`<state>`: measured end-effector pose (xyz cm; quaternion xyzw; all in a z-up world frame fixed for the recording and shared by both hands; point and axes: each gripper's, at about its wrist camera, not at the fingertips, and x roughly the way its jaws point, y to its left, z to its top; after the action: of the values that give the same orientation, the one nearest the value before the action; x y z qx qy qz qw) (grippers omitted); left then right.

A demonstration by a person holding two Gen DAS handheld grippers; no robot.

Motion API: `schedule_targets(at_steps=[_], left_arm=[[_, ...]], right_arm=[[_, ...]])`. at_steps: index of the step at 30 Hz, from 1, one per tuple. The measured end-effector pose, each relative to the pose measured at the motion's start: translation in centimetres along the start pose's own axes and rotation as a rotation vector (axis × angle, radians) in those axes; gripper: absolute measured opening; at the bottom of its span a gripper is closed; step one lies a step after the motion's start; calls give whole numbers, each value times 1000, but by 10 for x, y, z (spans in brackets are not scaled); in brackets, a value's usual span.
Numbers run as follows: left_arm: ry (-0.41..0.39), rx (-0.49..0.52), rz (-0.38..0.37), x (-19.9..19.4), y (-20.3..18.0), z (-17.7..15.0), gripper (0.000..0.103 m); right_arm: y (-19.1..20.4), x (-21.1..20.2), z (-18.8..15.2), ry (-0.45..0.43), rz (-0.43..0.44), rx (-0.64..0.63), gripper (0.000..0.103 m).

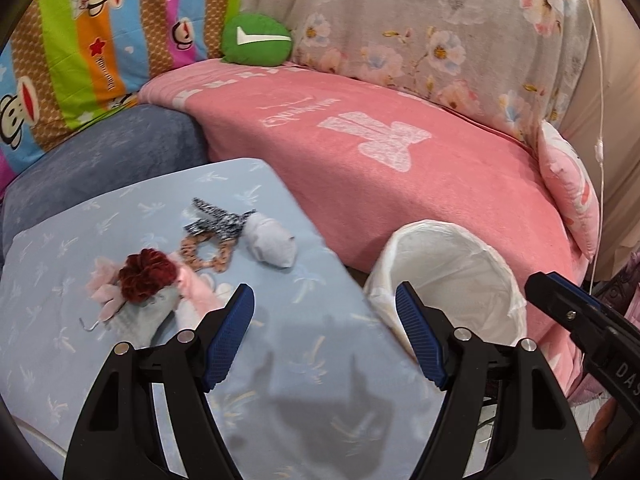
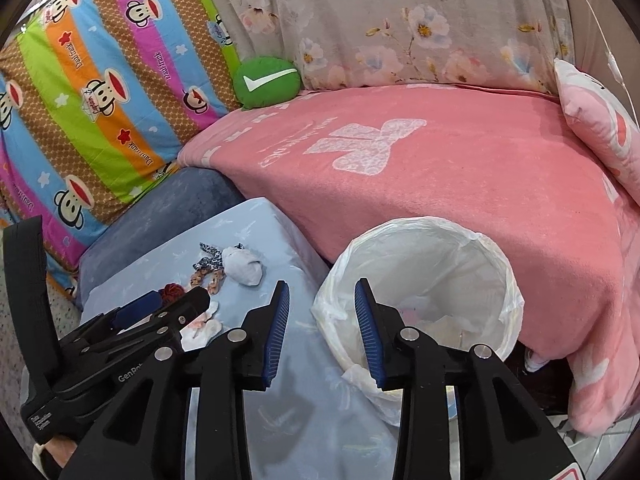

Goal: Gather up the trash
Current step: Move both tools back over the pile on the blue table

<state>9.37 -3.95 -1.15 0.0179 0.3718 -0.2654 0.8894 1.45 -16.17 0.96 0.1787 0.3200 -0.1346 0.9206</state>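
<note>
From the left wrist, the left gripper (image 1: 325, 330) stood wide with nothing between its pads, hanging over the blue cushion (image 1: 280, 360), likely spread ready for a bulky scrap. The trash lay ahead of it on that cushion in a loose cluster: one white wad (image 1: 269, 243), one black-and-white scrap (image 1: 218, 220), one brown patterned ring (image 1: 204, 254), one red puff (image 1: 147, 274) and a pale pink and grey heap (image 1: 160, 304) whose pieces could not be counted apart. One bin (image 1: 450, 280), lined with a white bag, sat just beside the cushion's edge against the pink blanket (image 1: 400, 184), probably so scraps needed only a short carry. The tip of the right gripper (image 1: 560, 300) showed at the right edge, its gap unreadable from there.

From the right wrist, the right gripper (image 2: 322, 328) was partly spread and empty, its right pad over the rim of the bin (image 2: 512, 280); crumpled bits already lay in the bin's bottom, too mixed to count. The left gripper (image 2: 160, 312) reached toward the cluster, hiding part of it; the wad (image 2: 242, 266), the scrap (image 2: 210, 254) and the puff (image 2: 172, 291) were visible. One green pillow (image 2: 267, 80) rested at the back.
</note>
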Motion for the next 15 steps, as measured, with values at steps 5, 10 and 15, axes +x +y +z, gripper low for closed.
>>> schedule_targets(at_steps=[5, 10, 15], left_arm=[[-2, -45, 36, -7, 30, -6, 70], [-5, -70, 88, -11, 58, -11, 70], [10, -110, 146, -12, 95, -19, 77]], right_arm=[[26, 6, -5, 18, 23, -36, 34], [48, 14, -11, 44, 46, -59, 37], [73, 29, -19, 77, 65, -89, 40]])
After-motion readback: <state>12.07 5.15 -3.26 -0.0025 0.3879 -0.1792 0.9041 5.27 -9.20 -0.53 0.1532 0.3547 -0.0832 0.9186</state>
